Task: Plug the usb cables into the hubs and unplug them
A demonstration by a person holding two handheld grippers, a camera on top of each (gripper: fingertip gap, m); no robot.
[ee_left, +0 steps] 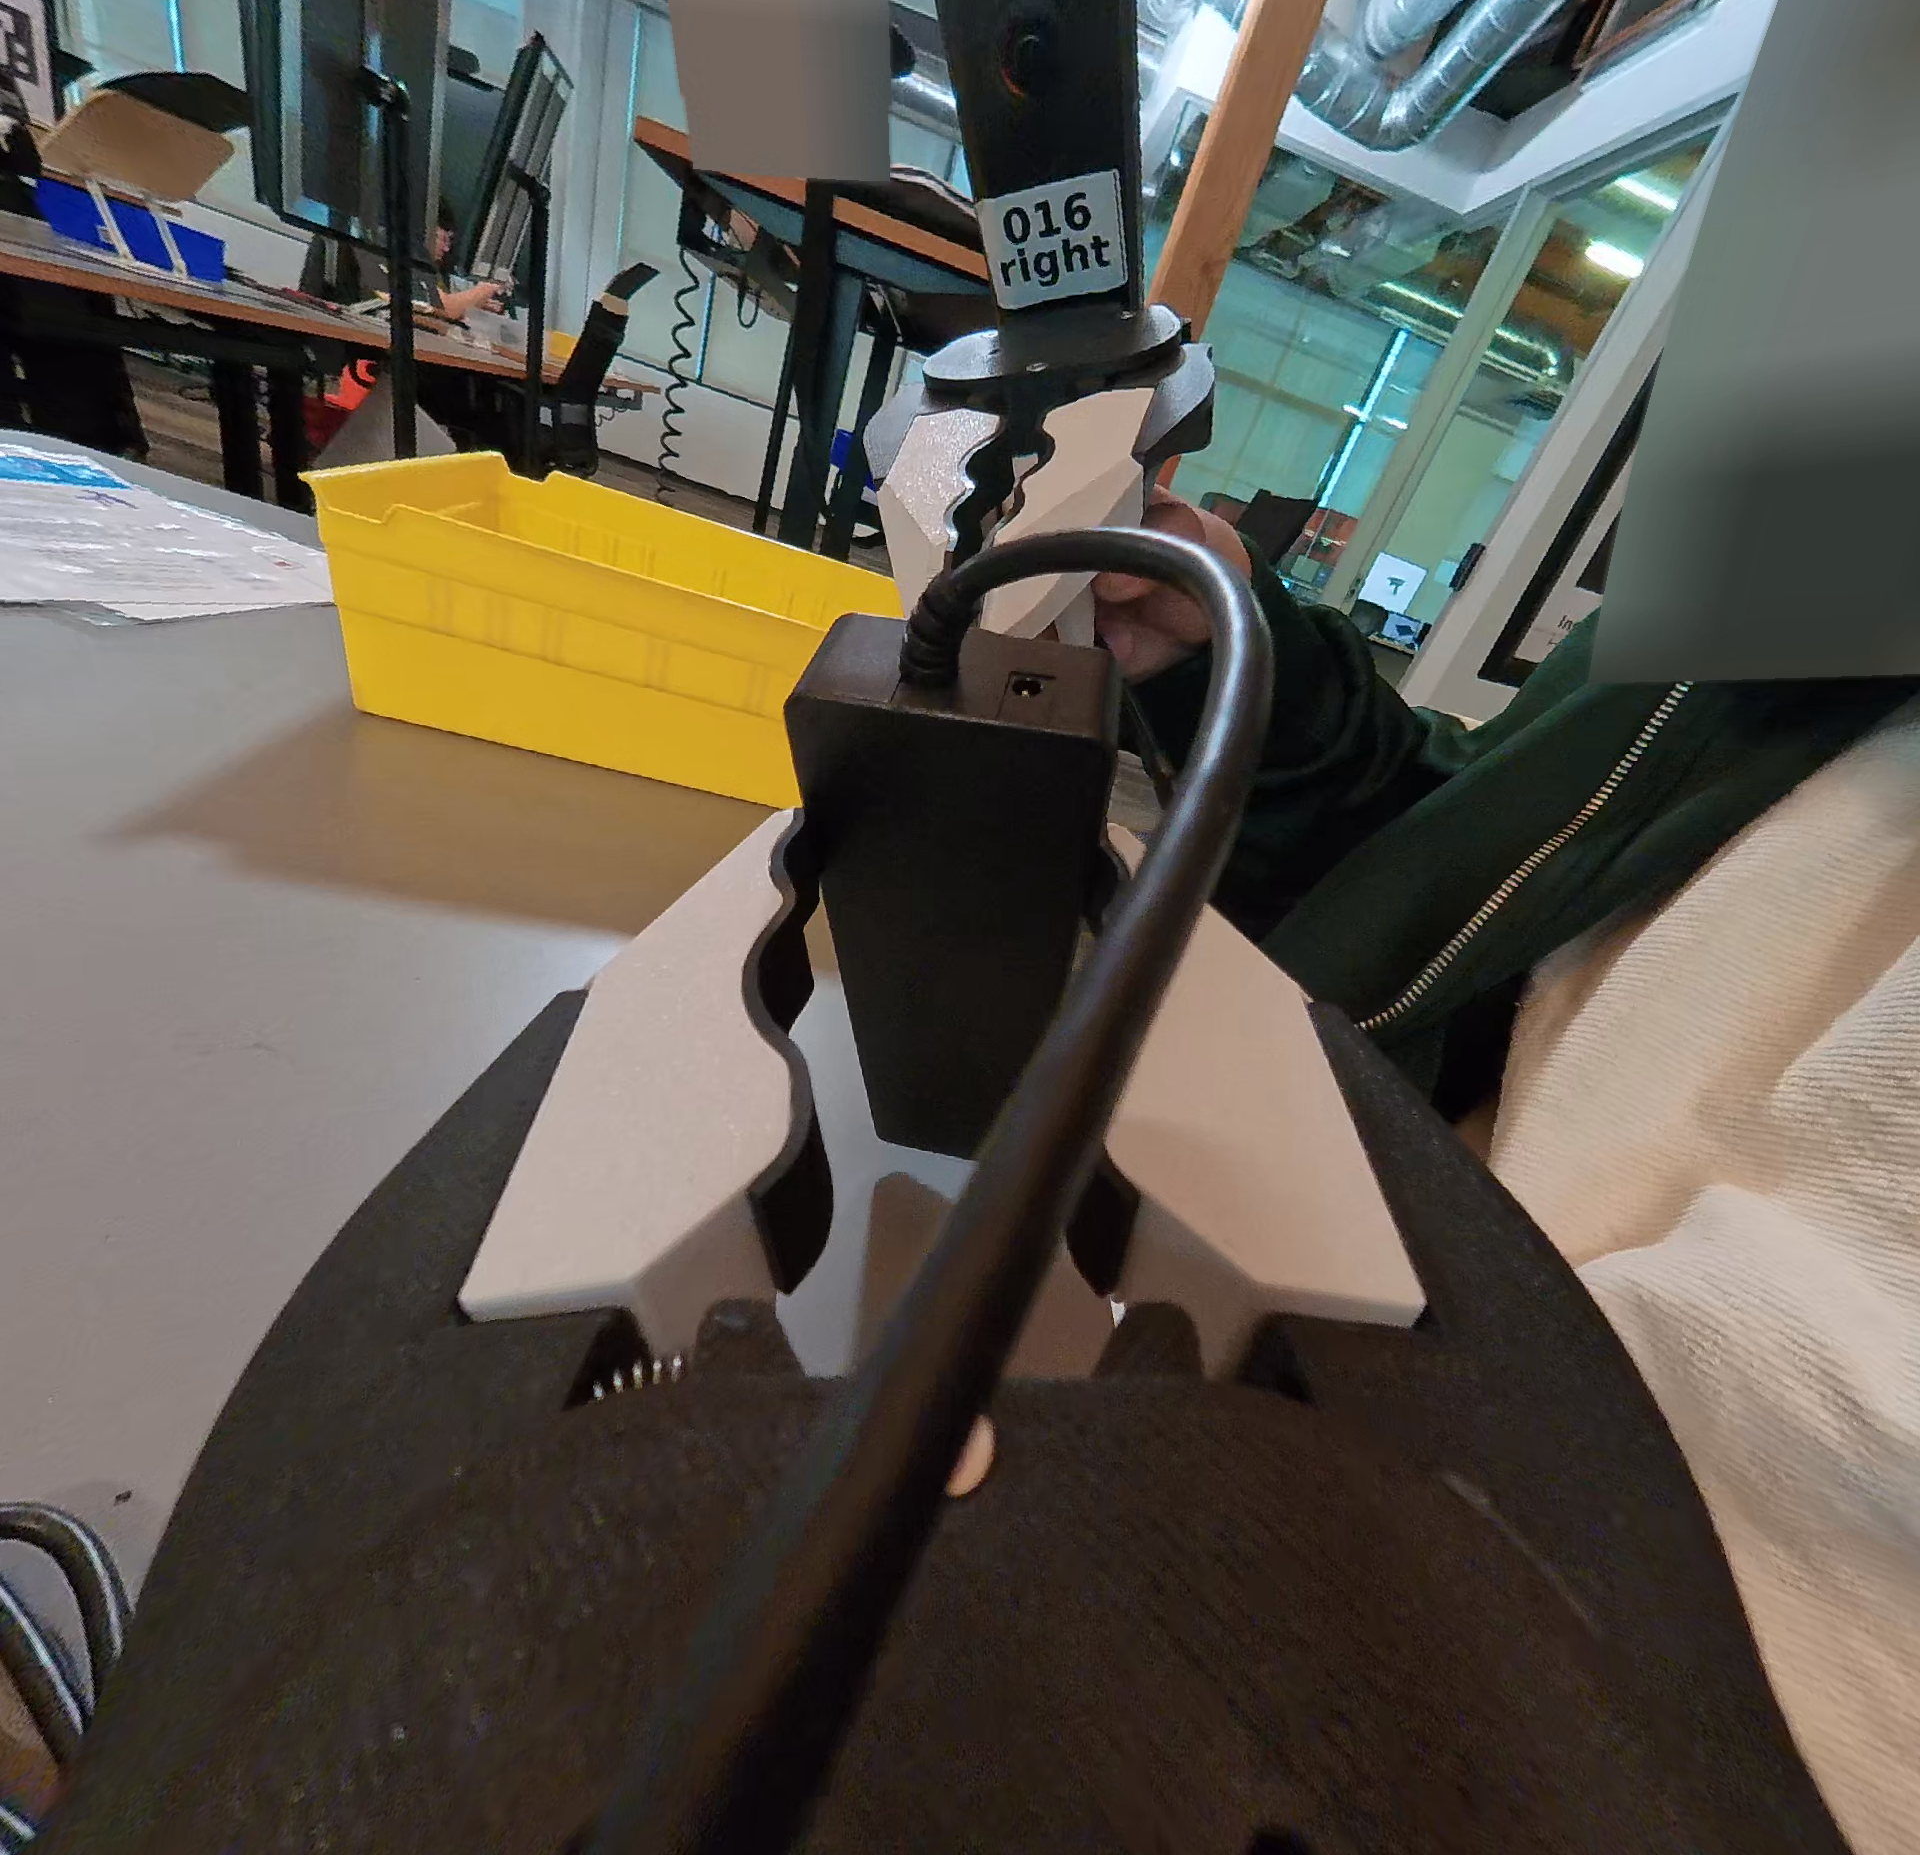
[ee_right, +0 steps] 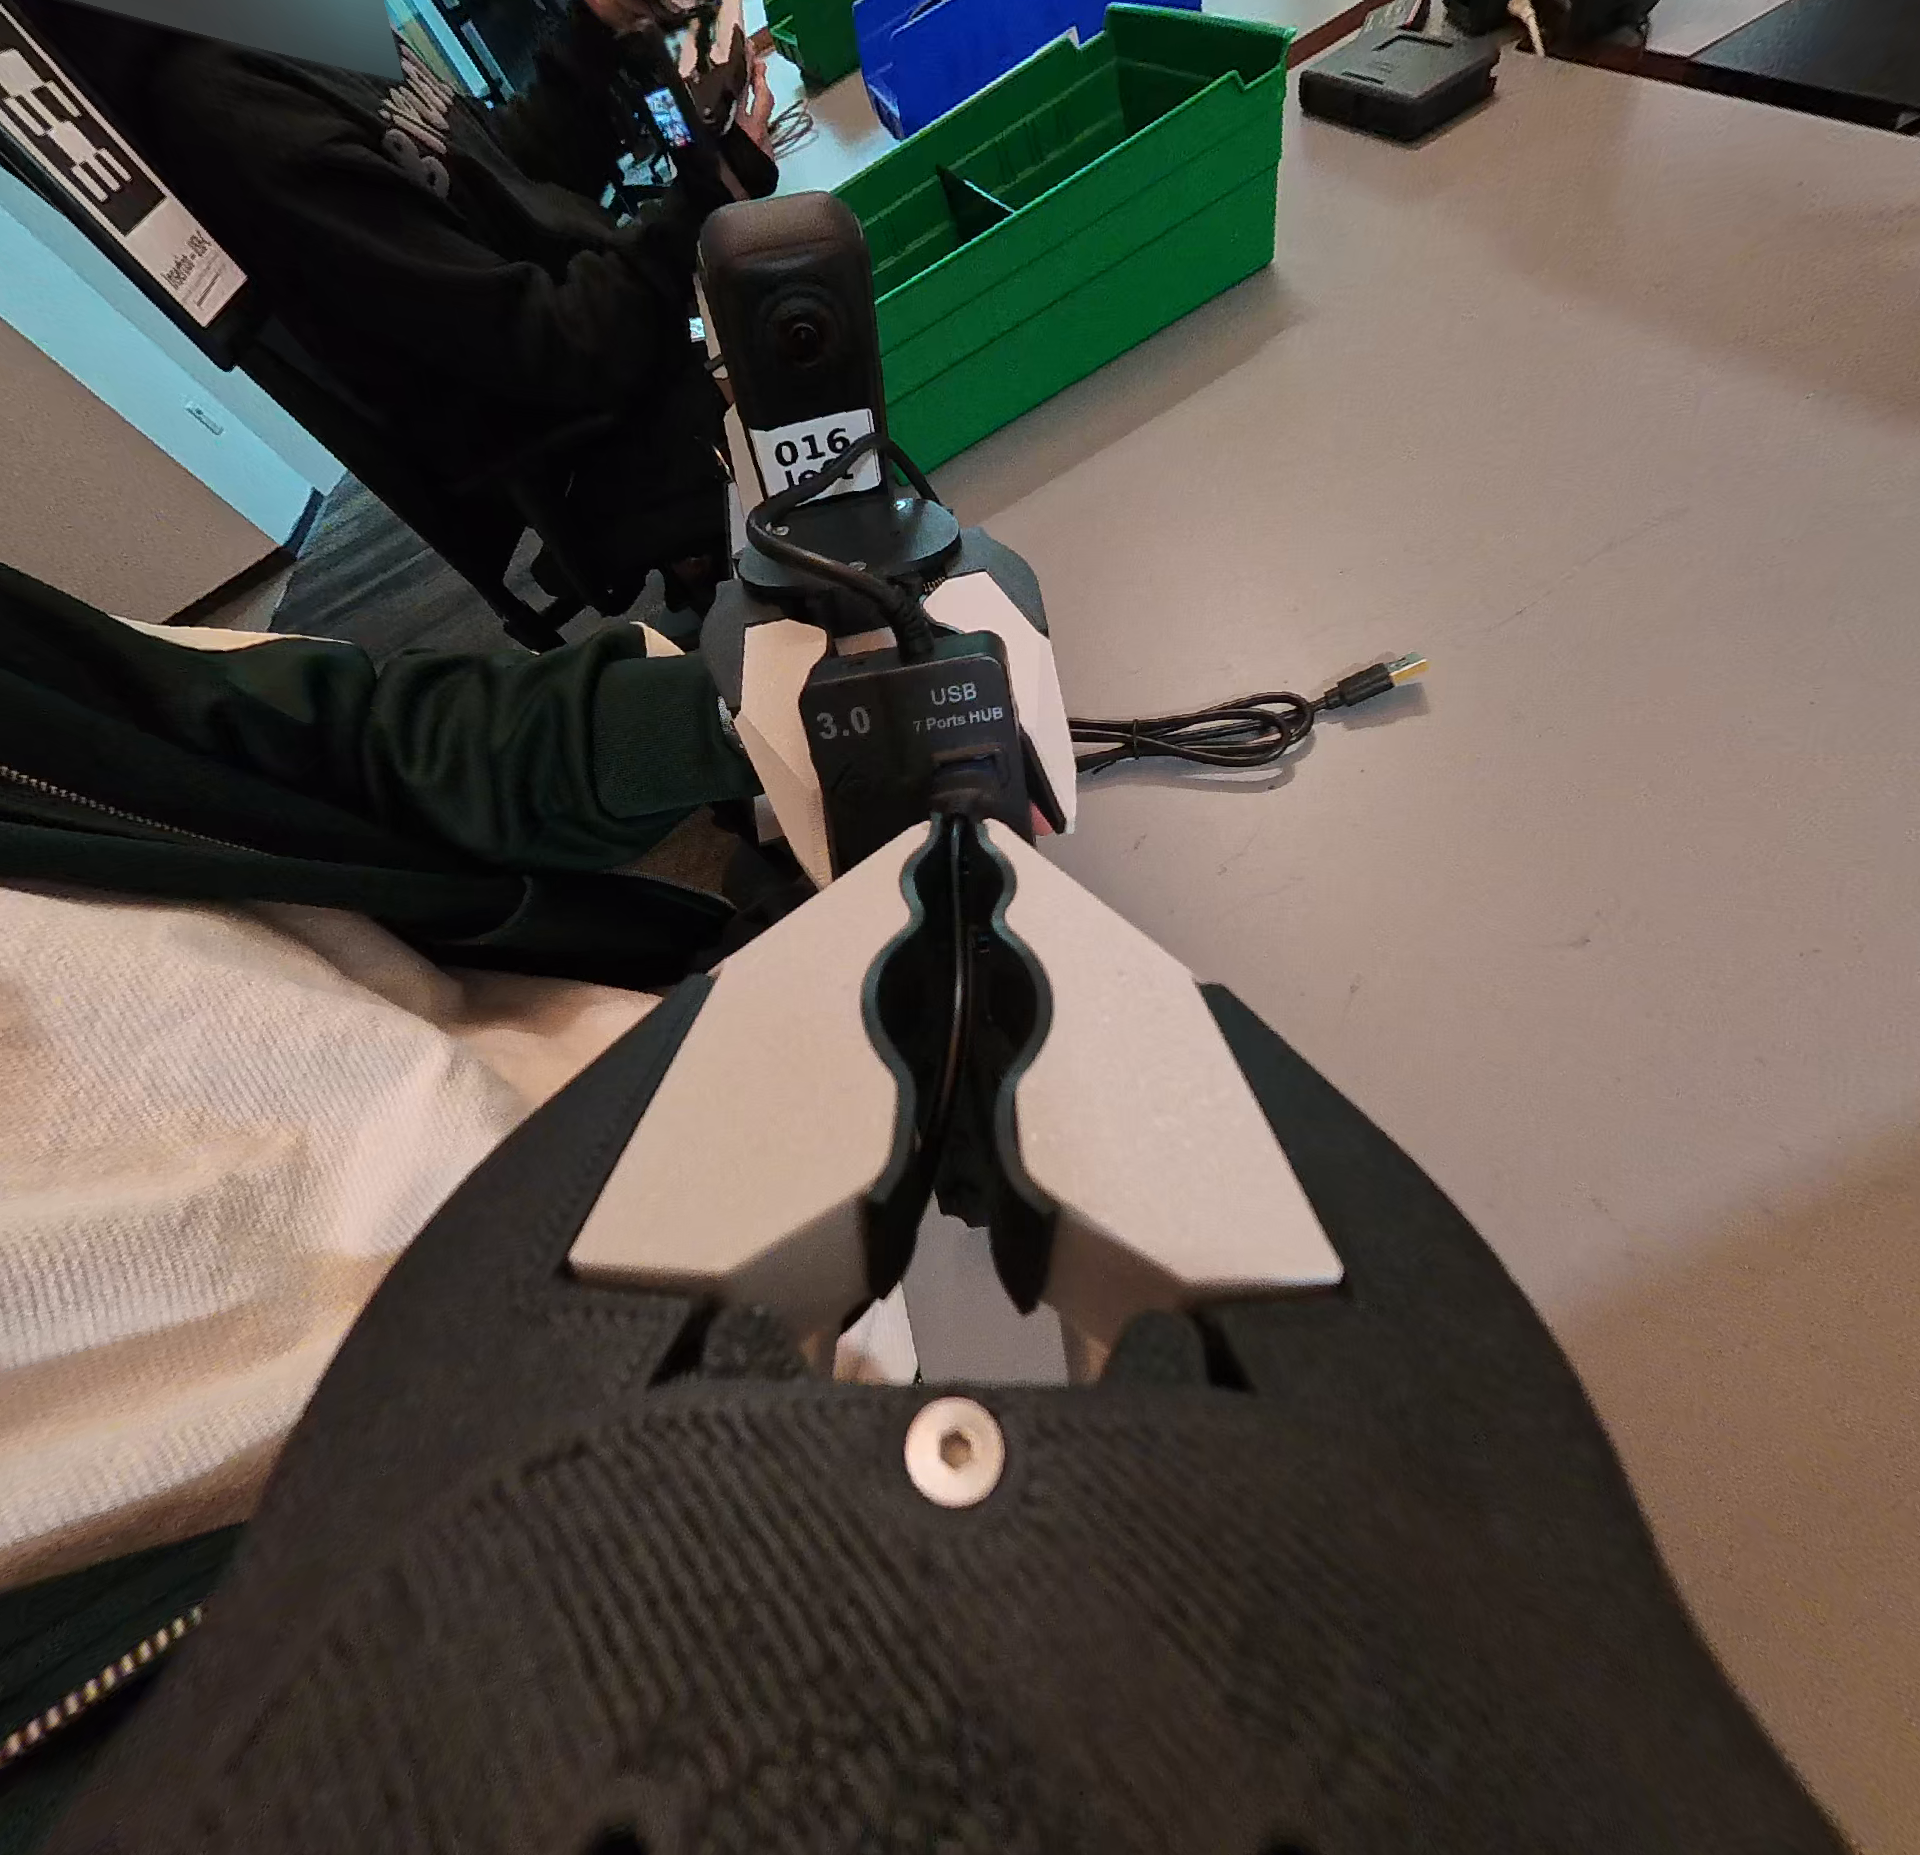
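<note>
Black hub (ee_left: 951, 870) clamped mid-frame in your left gripper (ee_left: 951, 860); right gripper (ee_right: 956, 849) pinches 1 cable plug (ee_right: 961, 792) at its port.

The left grey-fingered black tool (ee_left: 951, 860) clamps a black hub (fingers spread wide); the right grey-fingered tool (ee_right: 956, 839), facing it, pinches a thin plug cable.

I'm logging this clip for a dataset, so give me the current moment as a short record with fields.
left gripper: shut on the black USB hub, held above the table
right gripper: shut on a thin black cable's plug, at one of the hub's ports
hub cable: arcs from the hub's far end back toward the left wrist camera
spare USB cable: coiled on the grey table, gold-coloured plug free
bins: yellow bin, green bin
</note>
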